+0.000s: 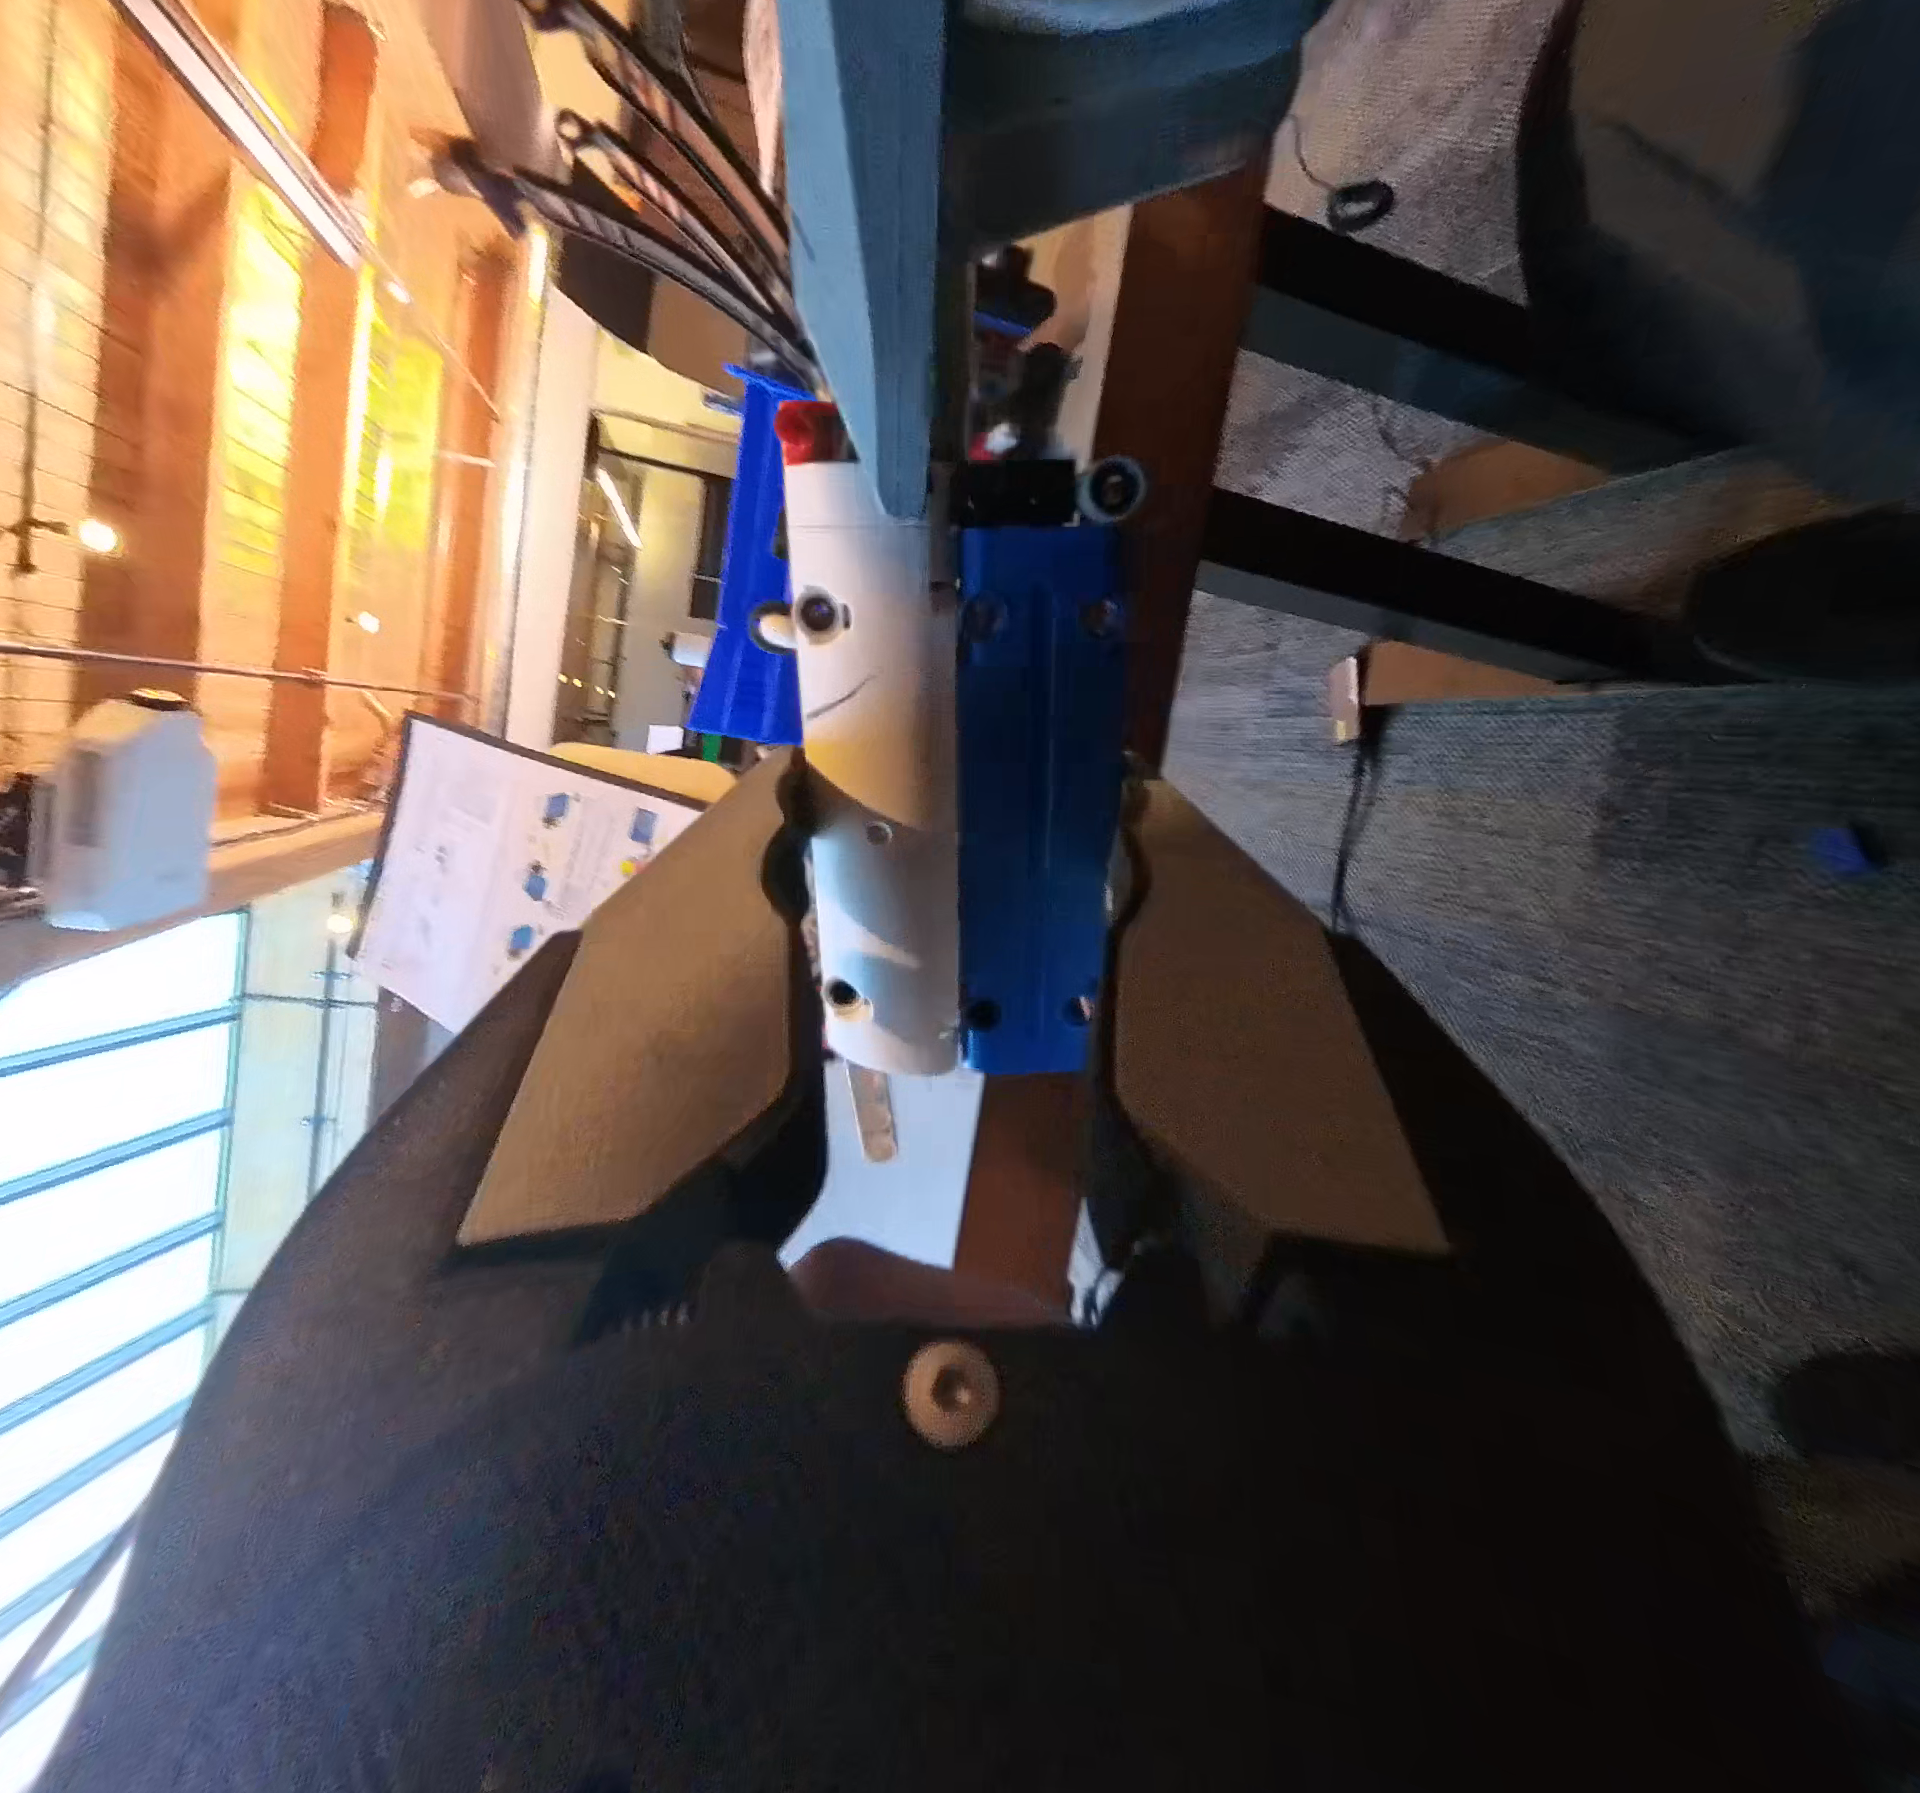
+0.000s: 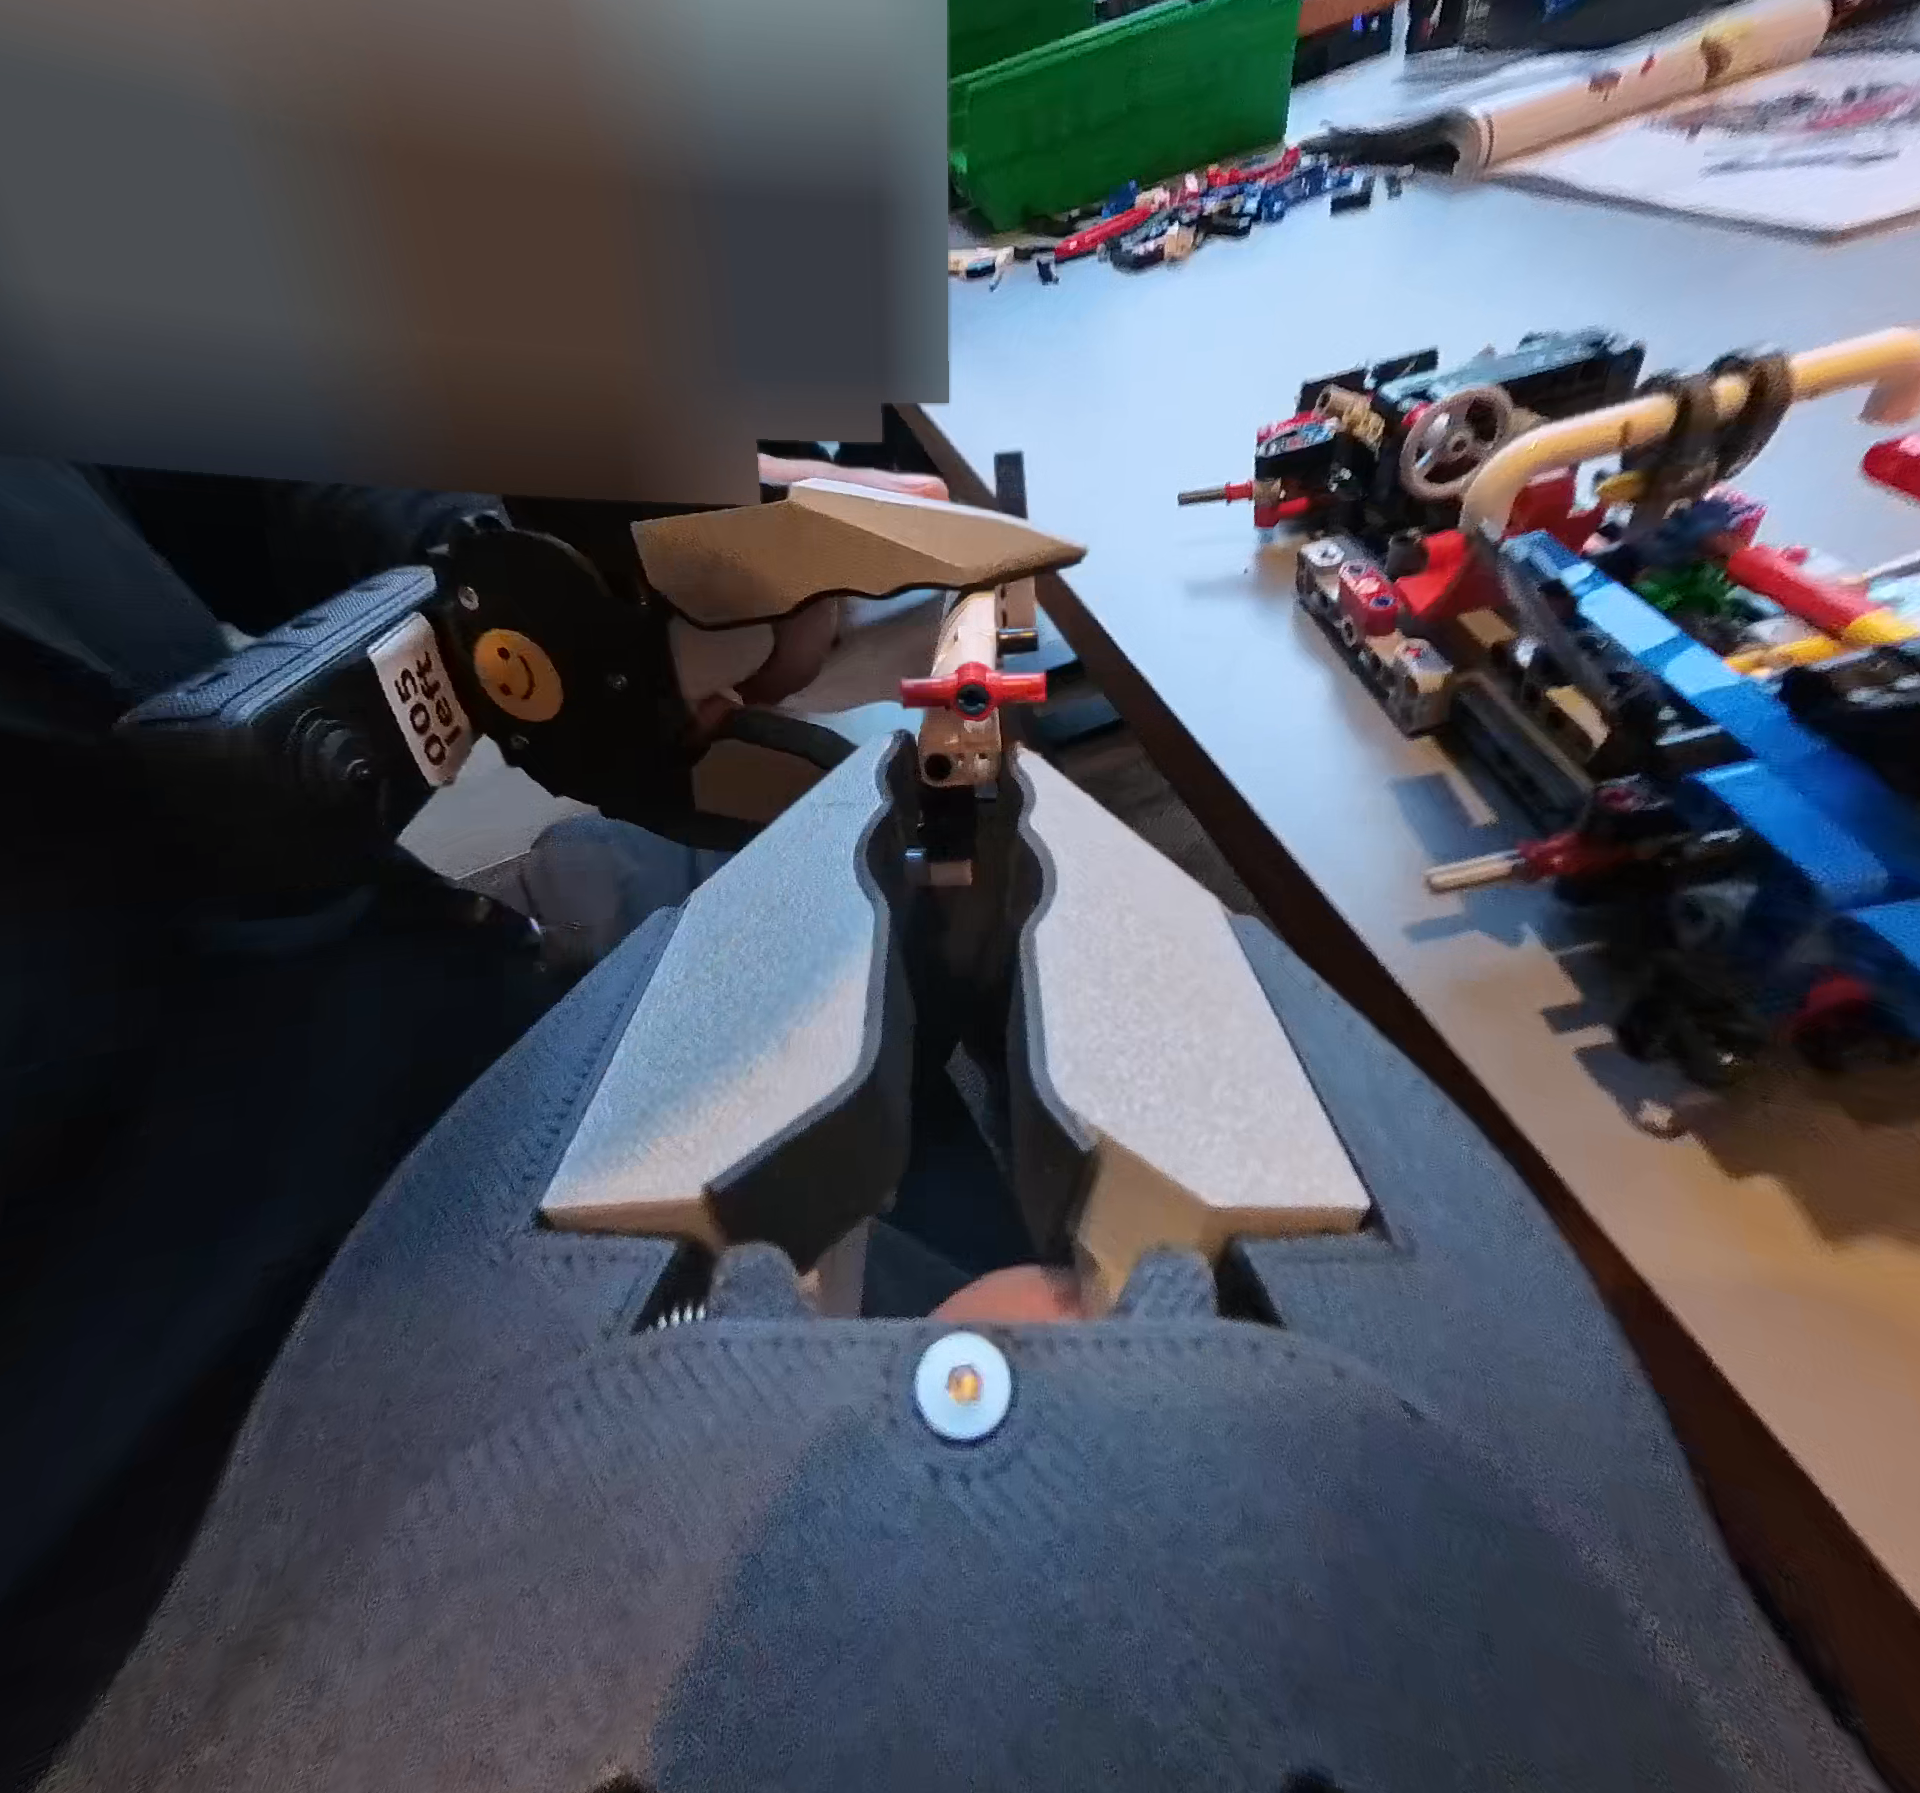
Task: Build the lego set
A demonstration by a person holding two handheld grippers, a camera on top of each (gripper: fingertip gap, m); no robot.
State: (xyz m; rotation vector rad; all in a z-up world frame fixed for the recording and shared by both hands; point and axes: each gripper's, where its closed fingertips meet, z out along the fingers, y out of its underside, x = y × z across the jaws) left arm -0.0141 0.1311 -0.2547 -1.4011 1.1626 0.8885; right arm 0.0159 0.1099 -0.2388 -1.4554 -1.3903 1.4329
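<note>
My left gripper is shut on a long lego sub-assembly with a white panel and a blue panel side by side. A red piece sits at its far end. My right gripper is shut on the black end of the same sub-assembly, just below its red cross-piece. The right gripper's grey fingers reach in from the top of the left wrist view. The left gripper shows beyond in the right wrist view. Both hold it off the table's edge.
A large blue, black and red lego model stands on the grey table at right. Loose pieces, green bins and an open booklet lie farther back. A small blue piece lies on the carpet. My hands' fingertips stand some 4 centimetres from each other.
</note>
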